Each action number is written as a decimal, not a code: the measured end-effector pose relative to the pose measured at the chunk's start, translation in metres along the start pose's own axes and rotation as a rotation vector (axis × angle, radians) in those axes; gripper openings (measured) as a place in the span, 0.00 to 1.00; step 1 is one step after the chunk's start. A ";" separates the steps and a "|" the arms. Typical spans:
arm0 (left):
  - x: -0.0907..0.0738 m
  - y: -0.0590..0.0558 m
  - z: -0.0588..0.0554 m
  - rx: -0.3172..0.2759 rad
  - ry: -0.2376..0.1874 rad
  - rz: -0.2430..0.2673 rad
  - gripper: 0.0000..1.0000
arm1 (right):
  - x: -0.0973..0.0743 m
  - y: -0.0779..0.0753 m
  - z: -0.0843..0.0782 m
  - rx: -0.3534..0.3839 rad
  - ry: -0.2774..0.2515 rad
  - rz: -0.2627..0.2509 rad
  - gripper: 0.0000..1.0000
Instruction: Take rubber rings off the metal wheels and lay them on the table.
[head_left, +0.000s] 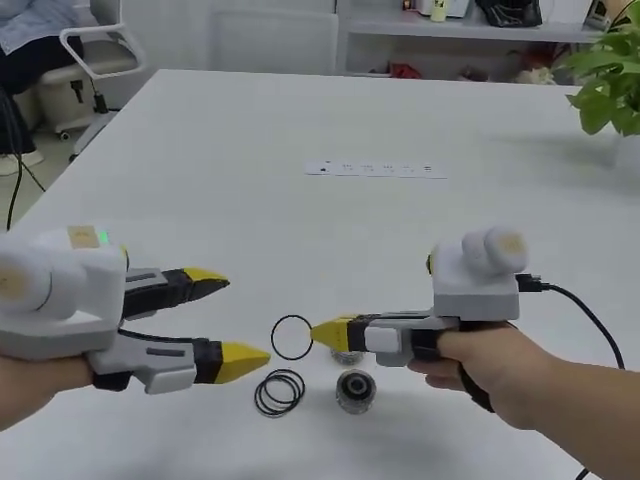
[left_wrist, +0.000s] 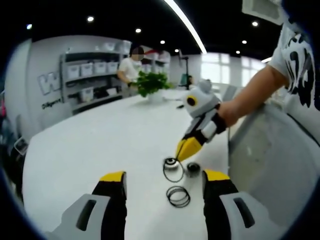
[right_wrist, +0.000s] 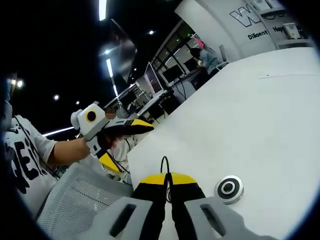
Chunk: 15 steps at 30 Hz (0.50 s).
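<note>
My right gripper (head_left: 322, 333) (right_wrist: 169, 179) is shut on a thin black rubber ring (head_left: 292, 337) (right_wrist: 163, 165), holding it just above the table. A small pile of black rings (head_left: 279, 392) (left_wrist: 178, 196) lies flat on the white table (head_left: 300, 230). One metal wheel (head_left: 355, 390) (right_wrist: 229, 188) sits beside the pile. A second wheel (head_left: 347, 356) is partly hidden under the right gripper's jaws. My left gripper (head_left: 228, 318) (left_wrist: 164, 176) is open to the left of the rings, with nothing between its jaws. In the left gripper view the right gripper (left_wrist: 186, 149) points down at the held ring (left_wrist: 173, 170).
A white power strip (head_left: 375, 169) lies further back on the table. A green plant (head_left: 612, 80) stands at the far right edge. A cable (head_left: 585, 310) trails from the right gripper. Chairs and shelves stand beyond the table, and a person stands by the shelves (left_wrist: 131, 70).
</note>
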<state>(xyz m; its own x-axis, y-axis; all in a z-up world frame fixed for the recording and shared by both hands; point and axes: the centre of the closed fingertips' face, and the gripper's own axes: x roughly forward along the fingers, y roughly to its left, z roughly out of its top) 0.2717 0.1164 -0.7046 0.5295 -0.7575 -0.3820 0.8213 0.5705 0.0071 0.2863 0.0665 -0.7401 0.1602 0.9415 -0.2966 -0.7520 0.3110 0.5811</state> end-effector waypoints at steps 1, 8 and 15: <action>-0.002 0.000 -0.001 -0.003 -0.001 0.003 0.63 | 0.001 0.001 -0.001 0.001 0.004 0.003 0.00; -0.012 0.003 -0.011 -0.008 0.012 0.025 0.65 | 0.011 0.006 -0.011 -0.001 0.040 0.020 0.00; -0.017 0.002 -0.019 -0.020 0.025 0.040 0.66 | 0.018 0.007 -0.029 -0.011 0.100 0.020 0.00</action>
<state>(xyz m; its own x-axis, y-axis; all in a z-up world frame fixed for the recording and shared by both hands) 0.2605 0.1369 -0.7151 0.5558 -0.7260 -0.4048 0.7951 0.6065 0.0039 0.2657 0.0816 -0.7633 0.0809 0.9295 -0.3598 -0.7615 0.2906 0.5793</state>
